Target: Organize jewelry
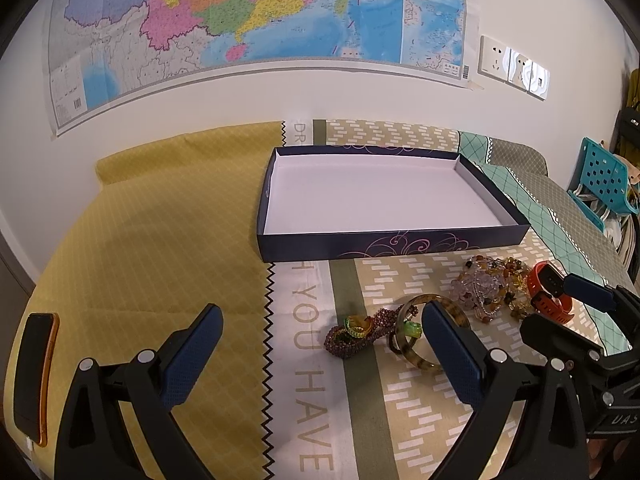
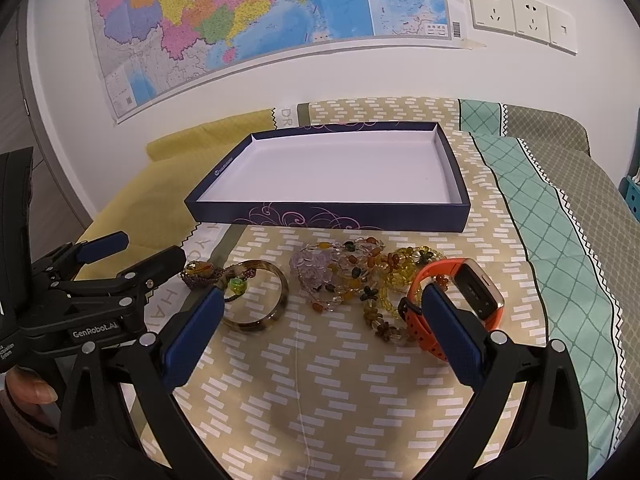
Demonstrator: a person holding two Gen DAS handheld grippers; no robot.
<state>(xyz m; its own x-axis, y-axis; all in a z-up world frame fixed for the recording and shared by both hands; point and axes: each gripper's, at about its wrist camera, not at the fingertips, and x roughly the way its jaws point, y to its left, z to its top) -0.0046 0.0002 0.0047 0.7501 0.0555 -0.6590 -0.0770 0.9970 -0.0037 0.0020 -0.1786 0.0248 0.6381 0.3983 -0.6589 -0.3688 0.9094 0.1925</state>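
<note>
Both our grippers, left and right, hung spread and empty; the tangled beads risked dragging neighbours short of the box.

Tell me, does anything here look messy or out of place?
Yes. The bead bracelets, bangle and orange watch lie in a tangled heap on the bedspread, while the box behind them is empty. A phone lies apart on the yellow cloth.

Black claw frames, blue ribbed pads, silver screws, "GenRobot.AI" lettering.
</note>
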